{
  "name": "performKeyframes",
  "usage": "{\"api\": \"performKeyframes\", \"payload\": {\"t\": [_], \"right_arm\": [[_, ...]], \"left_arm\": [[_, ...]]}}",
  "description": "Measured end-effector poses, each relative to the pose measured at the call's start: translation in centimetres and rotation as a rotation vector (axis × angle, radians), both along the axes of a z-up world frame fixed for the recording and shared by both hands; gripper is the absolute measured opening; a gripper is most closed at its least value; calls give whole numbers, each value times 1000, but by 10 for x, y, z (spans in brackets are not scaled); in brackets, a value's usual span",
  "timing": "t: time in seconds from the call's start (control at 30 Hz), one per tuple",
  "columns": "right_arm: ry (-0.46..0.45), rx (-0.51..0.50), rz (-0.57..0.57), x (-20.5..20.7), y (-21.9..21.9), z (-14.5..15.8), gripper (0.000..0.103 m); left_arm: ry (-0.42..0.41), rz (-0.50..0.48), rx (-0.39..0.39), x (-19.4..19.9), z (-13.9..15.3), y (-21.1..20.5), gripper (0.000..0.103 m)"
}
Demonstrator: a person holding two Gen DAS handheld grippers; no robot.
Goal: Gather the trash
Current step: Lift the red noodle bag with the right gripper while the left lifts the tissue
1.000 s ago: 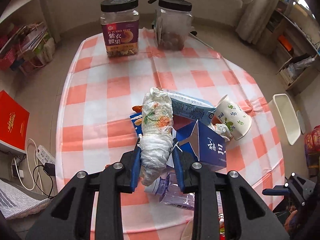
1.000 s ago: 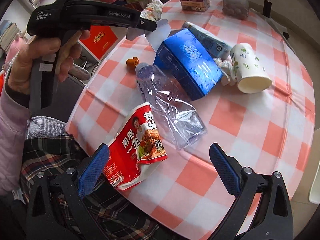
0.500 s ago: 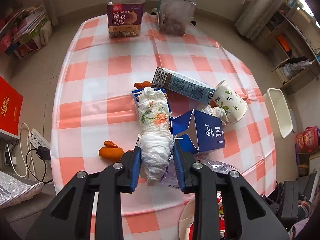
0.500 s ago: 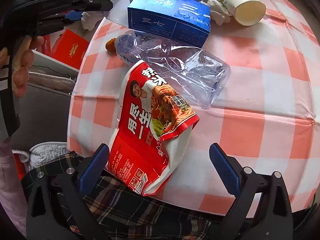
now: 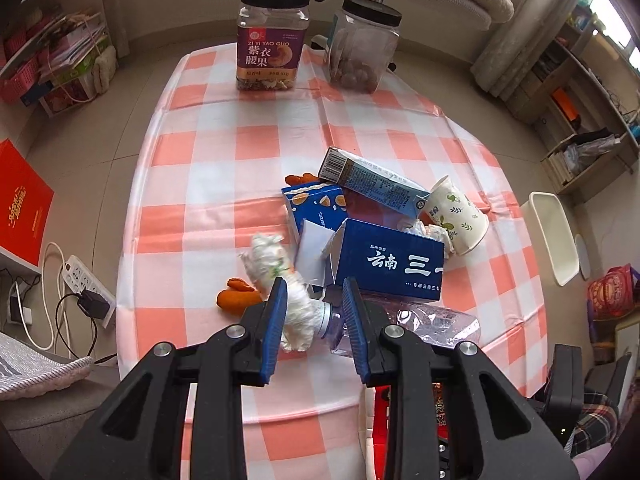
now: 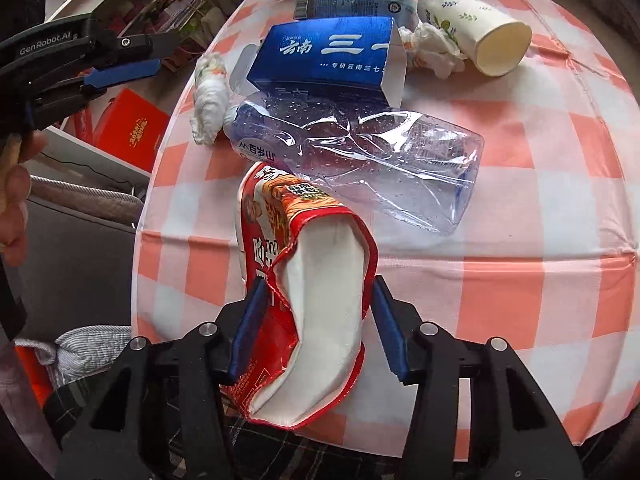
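Left tool (image 5: pixel 314 300) apart over tissue wad (image 5: pixel 280 276); right tool (image 6: pixel 316 316) straddling red wrapper (image 6: pixel 304 280), not clamped; light, crinkly, pinch mid-body.

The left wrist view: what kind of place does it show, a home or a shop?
Most likely a lived-in room at home. A checked tablecloth covers a small table with snack jars, open shelves hold books and clutter, and a power strip lies on the tiled floor.
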State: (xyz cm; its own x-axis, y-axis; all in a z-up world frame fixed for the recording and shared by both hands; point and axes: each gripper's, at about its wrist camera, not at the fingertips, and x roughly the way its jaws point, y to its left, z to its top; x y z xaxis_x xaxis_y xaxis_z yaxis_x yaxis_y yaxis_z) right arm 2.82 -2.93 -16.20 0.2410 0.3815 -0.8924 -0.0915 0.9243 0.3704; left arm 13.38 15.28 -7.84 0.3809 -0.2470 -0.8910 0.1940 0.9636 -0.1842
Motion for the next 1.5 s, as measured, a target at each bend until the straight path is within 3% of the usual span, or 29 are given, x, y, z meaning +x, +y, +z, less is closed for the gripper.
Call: {"api": "performKeyframes", "payload": {"t": [0.17, 0.33, 0.37, 0.4, 0.47, 0.57, 0.67, 0.73, 0.9, 1.1, 1.37, 1.43, 1.5], "right_arm": [[-40, -6, -4, 3, -9, 12, 45], [-114, -27, 18, 0, -11, 32, 45], [-126, -34, 19, -1, -12, 35, 45], [-135, -40, 18, -1, -14, 37, 45], [-134, -31, 20, -2, -18, 40, 45], [-159, -18, 27, -3, -22, 49, 45], [-193, 1, 24, -3, -29, 63, 45], [-216, 17, 18, -1, -34, 73, 45], [-273, 21, -1, 5, -44, 91, 45], [-290, -2, -29, 10, -58, 93, 45], [-290, 2, -58, 15, -69, 94, 45], [-282, 6, -67, 16, -71, 91, 45], [-277, 4, -73, 17, -73, 89, 45]], "left_arm": [[-36, 18, -28, 0, 9, 3, 29], [-24, 61, 5, 7, 6, 19, 30], [-17, 101, 3, 12, 3, 31, 38], [-15, 150, 8, 18, -2, 46, 54], [4, 251, 14, 26, -13, 76, 66], [103, 328, -28, 33, -41, 109, 66], [166, 373, 24, 34, -65, 123, 66], [190, 385, 1, 36, -73, 126, 66], [146, 414, 94, 47, -78, 121, 66], [156, 420, 217, 56, -93, 122, 67], [144, 399, 281, 56, -110, 128, 66], [124, 403, 284, 56, -110, 131, 60], [112, 420, 282, 58, -107, 135, 45]]}}
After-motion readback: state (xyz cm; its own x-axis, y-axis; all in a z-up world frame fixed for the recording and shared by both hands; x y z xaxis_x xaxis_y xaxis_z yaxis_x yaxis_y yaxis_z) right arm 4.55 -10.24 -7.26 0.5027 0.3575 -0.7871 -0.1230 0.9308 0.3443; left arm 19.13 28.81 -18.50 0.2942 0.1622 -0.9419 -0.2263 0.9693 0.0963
